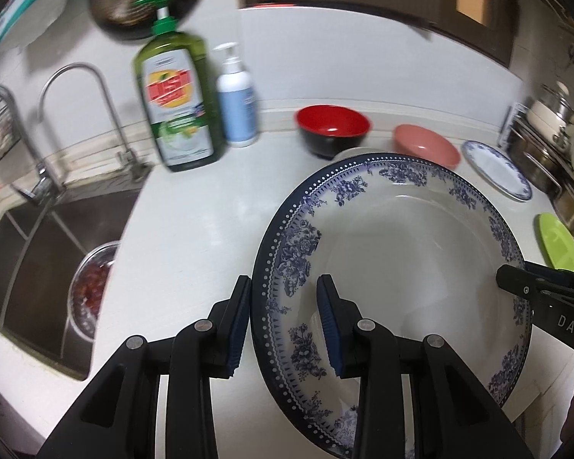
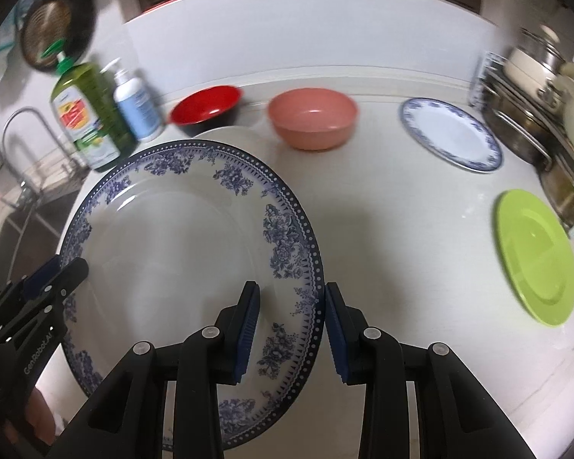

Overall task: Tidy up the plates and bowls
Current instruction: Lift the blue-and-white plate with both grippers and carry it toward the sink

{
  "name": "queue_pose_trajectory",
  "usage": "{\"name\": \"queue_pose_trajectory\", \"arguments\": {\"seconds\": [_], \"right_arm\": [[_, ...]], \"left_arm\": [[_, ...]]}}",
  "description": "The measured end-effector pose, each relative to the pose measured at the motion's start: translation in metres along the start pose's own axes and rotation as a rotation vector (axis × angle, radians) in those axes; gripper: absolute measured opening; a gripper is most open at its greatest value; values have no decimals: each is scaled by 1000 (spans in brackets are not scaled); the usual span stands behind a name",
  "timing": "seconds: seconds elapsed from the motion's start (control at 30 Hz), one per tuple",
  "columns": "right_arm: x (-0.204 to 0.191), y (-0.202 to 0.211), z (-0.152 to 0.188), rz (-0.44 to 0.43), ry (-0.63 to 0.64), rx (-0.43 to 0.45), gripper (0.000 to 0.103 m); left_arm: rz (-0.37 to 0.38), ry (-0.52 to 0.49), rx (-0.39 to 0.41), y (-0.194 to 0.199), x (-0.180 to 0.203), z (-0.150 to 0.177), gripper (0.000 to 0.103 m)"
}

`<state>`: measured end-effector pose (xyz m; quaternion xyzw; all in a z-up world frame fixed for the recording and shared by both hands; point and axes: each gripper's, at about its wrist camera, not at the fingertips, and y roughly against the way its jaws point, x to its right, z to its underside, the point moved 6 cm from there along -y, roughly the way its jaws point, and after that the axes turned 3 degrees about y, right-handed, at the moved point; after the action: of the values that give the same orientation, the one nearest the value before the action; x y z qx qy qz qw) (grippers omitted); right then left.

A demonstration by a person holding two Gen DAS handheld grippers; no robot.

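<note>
Large plate (image 1: 401, 252): round, glossy white ceramic with a dark blue dotted edge and blue flower prints on a broad rim; it sits between the two grippers, above the white surface (image 1: 195, 229), hiding most of a plain white dish behind it.
Left gripper (image 1: 285, 325): black, with ribbed blue pads; its fingers are apart and straddle the plate's left rim, one outside the edge, one over the well. Contact cannot be told.
Right gripper (image 2: 292, 329): same build; fingers apart, straddling the plate's right rim.
Red bowl (image 2: 206, 109): shiny red inside, black outside, near the back wall.
Pink bowl (image 2: 313, 118): matte, rounded, just right of the red bowl.
Small plate (image 2: 451, 134): flat, white with a blue patterned rim, to the right of the pink bowl.
Green plate (image 2: 535, 256): smooth lime plastic, near the right edge.
Surface: pale, smooth counter.
Room: steel sink (image 1: 38, 244) with curved tap on the left; green soap bottle (image 1: 178, 99) and white pump bottle (image 1: 237, 95) beside it; metal pots (image 2: 532, 114) on the right.
</note>
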<state>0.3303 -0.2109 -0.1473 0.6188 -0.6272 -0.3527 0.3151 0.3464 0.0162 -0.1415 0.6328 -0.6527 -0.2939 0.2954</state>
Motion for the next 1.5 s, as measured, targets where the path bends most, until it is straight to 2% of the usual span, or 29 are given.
{"name": "queue_pose_trajectory", "arguments": {"seconds": [0.27, 0.6, 0.97, 1.5], "right_arm": [[-49, -12, 5, -60, 57, -25, 35], [-85, -42, 11, -99, 94, -95, 35], [-94, -67, 18, -106, 116, -166, 35], [-97, -82, 18, -94, 121, -200, 35]], "left_arm": [[-63, 55, -26, -1, -45, 15, 34], [-96, 99, -95, -26, -71, 29, 34], [-113, 111, -145, -48, -79, 42, 34], [-111, 126, -181, -62, -82, 48, 34]]}}
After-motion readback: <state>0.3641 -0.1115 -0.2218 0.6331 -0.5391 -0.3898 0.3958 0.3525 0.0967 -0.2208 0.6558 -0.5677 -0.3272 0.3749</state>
